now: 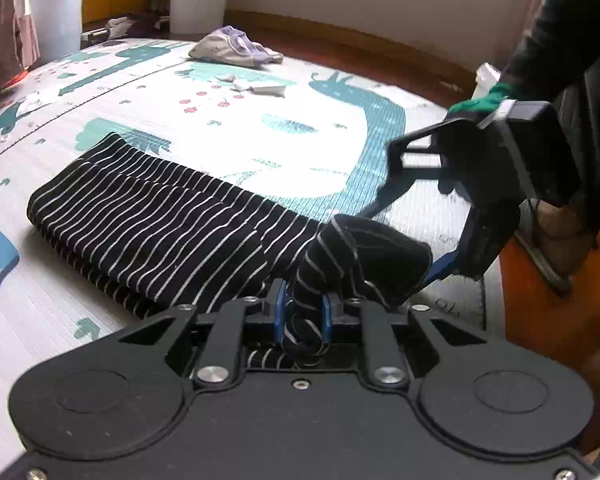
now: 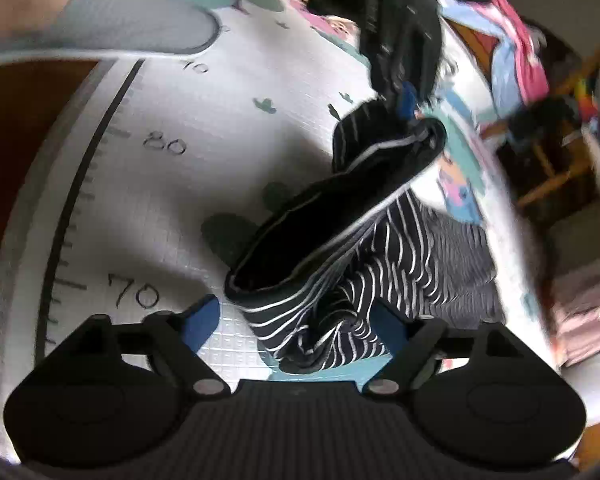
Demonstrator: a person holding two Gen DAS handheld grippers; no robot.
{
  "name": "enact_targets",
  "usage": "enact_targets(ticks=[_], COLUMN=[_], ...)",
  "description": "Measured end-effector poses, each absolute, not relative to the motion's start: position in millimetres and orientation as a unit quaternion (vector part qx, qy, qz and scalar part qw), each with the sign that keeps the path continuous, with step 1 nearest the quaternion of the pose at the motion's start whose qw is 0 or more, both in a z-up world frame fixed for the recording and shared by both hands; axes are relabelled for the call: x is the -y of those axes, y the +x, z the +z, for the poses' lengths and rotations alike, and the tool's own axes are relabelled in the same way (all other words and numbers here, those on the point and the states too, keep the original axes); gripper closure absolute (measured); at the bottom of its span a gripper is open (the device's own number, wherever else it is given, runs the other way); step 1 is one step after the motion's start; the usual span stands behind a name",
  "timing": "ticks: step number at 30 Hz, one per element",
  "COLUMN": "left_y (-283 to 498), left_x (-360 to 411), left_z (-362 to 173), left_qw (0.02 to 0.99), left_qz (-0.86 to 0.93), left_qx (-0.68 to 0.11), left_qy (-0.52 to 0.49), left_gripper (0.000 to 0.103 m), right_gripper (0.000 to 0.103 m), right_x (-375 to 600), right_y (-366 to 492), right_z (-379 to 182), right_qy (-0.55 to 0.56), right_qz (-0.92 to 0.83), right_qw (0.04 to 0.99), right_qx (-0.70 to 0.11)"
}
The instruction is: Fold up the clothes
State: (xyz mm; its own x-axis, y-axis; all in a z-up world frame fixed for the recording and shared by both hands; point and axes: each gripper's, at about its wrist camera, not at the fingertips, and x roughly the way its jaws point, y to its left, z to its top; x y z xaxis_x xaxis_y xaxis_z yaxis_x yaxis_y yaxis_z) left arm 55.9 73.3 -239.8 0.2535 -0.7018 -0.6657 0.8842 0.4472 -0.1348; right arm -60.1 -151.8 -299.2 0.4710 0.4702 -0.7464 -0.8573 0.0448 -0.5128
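Pinching striped garment (image 1: 148, 216): left gripper (image 1: 303, 316), tight.

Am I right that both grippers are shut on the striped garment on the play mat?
Not quite. The left gripper is shut on the striped garment, but the right gripper is open: the right wrist view shows its blue fingers spread wide with the cloth loose between them, over the play mat.

Black white-striped garment (image 1: 148, 216), folded, flat on mat; near corner bunched, lifted
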Motion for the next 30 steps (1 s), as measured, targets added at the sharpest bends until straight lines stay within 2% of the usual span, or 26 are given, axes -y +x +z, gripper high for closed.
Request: enact_targets(ticks=[1,6,10,15,22,30], left_y=[52.0,-2.3,-28.9,-4.2,72.3,159.7], left_x=[-73.5,-57.0,-45.5,-60.9,-95.8,-121.6], left_z=[-239.8,-248.9,-250.5,-227.0,-197.8,-195.1], left_qw=[0.781,0.745,0.705,0.726,0.784,0.806], left_qz=[-0.508,-0.521,-0.552,-0.563,-0.521,-0.475], left_qx=[-0.334,-0.29,-0.288,-0.324,-0.328,-0.353], left_qy=[0.14,0.3,0.34,0.226,0.086,-0.028], left_gripper=[0.086,0.089,0.092,0.092,0.092,0.092], right_gripper=[0.068,0.079,0.081,0.081,0.082,0.082], right_x=[150.6,156.3,162.2,168.5,171.8,165.7], right_y=[-55.8,-44.9,-48.4,-34.9,56.8,173.5], right_z=[-298.8,-288.2,-273.4,-236.6,-172.9,-158.4], right_qy=[-0.5,-0.484,-0.465,-0.402,-0.327,-0.244], right_qz=[0.468,0.488,0.524,0.559,0.53,0.505], right_qw=[0.7,0.693,0.672,0.662,0.713,0.747], right_qx=[-0.201,-0.219,-0.241,-0.297,-0.321,-0.357])
